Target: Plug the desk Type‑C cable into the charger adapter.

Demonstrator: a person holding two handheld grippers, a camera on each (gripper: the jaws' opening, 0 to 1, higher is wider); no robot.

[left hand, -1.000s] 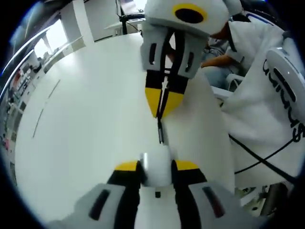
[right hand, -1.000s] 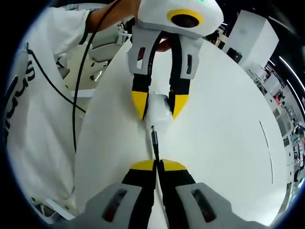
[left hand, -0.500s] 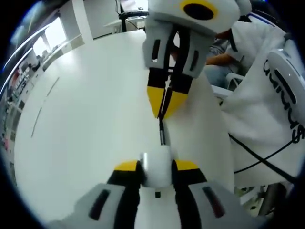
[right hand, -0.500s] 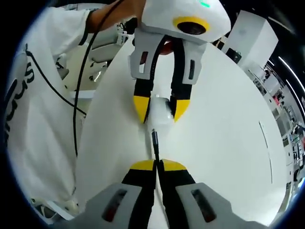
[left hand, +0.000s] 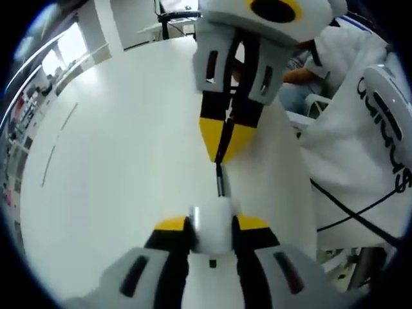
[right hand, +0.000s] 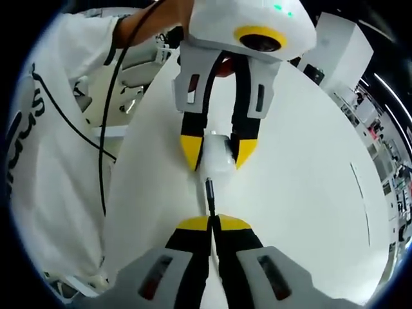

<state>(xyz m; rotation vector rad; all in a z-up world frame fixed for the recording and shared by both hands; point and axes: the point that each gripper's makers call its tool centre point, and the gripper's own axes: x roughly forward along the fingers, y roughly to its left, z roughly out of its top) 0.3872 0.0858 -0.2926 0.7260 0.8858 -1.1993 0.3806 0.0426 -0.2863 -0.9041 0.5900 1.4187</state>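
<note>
In the right gripper view, the right tool (right hand: 210, 223) sits nearest, its yellow-tipped jaws pressed together on the Type-C cable (right hand: 209, 193), whose dark plug juts forward from between them. Just past the plug's tip hangs the white charger adapter (right hand: 216, 159), pinched between the jaws of the left tool (right hand: 217, 153), above the white bench (right hand: 309, 193). The plug tip looks to be at the adapter's face, or very nearly; whether it has entered the port I cannot tell.

In the left gripper view the same meeting reads the other way round: the left tool (left hand: 211, 223) clamps the adapter (left hand: 212, 225) in the foreground, the plug (left hand: 220, 180) points at it, and the right tool (left hand: 223, 143) comes in from beyond.

To do this well, I judge the plug must stay straight in line with the port. Push along the cable's own axis, with the adapter braced firmly against the push. Any sideways lean risks the short plug bending or slipping in the jaws.
</note>
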